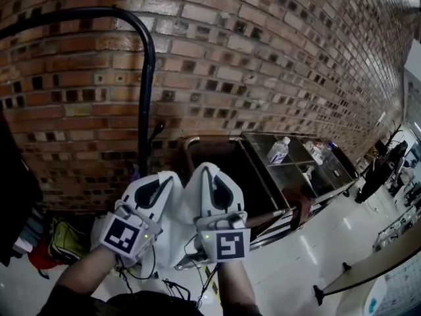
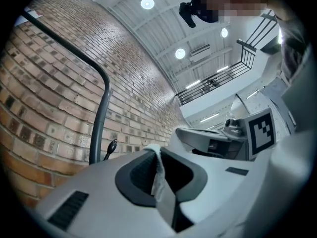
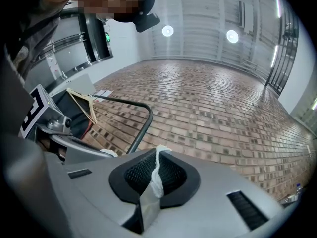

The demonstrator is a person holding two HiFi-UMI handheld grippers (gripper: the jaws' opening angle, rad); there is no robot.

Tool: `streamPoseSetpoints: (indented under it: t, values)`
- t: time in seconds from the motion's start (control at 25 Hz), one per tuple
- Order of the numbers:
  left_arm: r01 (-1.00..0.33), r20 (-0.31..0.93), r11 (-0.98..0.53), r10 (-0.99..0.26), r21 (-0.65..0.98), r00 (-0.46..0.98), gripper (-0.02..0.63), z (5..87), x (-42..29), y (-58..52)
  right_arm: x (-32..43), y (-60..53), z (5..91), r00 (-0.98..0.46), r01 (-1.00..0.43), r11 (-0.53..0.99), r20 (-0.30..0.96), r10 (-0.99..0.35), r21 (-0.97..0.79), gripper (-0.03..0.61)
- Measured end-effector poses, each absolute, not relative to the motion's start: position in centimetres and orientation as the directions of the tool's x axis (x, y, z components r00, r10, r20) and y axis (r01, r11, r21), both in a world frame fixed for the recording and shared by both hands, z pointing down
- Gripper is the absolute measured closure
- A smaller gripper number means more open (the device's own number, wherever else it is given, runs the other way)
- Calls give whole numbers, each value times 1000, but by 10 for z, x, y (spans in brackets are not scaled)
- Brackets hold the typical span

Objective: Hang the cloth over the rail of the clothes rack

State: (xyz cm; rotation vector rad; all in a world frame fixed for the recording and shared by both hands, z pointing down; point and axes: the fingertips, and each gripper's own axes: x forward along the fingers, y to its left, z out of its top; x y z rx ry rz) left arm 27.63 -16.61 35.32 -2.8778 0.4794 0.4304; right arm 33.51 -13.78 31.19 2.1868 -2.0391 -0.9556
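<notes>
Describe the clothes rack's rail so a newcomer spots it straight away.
Start at the brick wall that fills the head view. In front of its left part stands the rail, to the left of the steel cart. It is the only thin black tube there, running level across the top and then bending in a round corner straight down.

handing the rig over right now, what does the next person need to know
Left gripper: shut on the cloth, pinching an edge.
Right gripper: shut on the cloth too, close beside the left.
Rack rail: above and to the left, in front of the brick wall; cloth not on it yet.
Done: cloth held up by both.
Left: carry it over the rail, drape it, release.
</notes>
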Motion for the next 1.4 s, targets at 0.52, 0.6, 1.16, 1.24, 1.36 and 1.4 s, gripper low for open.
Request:
streamPoseSetpoints:
  t: [0.52, 0.6, 1.16, 1.24, 1.36, 1.4]
  values:
    - [-368, -314, -913, -303, -174, 900, 572, 291, 335, -219, 386, -192, 254, -79, -906, -121, -444, -893, 405, 538]
    - [-358, -313, -916, -292, -181, 904, 572, 274, 346, -222, 396, -197, 240, -73, -908, -129, -452, -889, 400, 538]
    - [-422, -348, -877, -332, -227, 877, 572, 195, 369, -255, 424, -236, 164, -96, -917, -100, -456, -885, 386, 538]
    - [-438, -355, -866, -341, -243, 871, 572, 186, 371, -258, 426, -242, 155, -104, -924, -80, -447, -888, 374, 538]
    - [-453, -353, -853, -352, -261, 867, 572, 171, 374, -260, 429, -247, 141, -116, -928, -60, -438, -891, 368, 538]
    - [-456, -351, -851, -357, -261, 866, 572, 165, 374, -262, 430, -249, 136, -121, -926, -59, -438, -891, 374, 538]
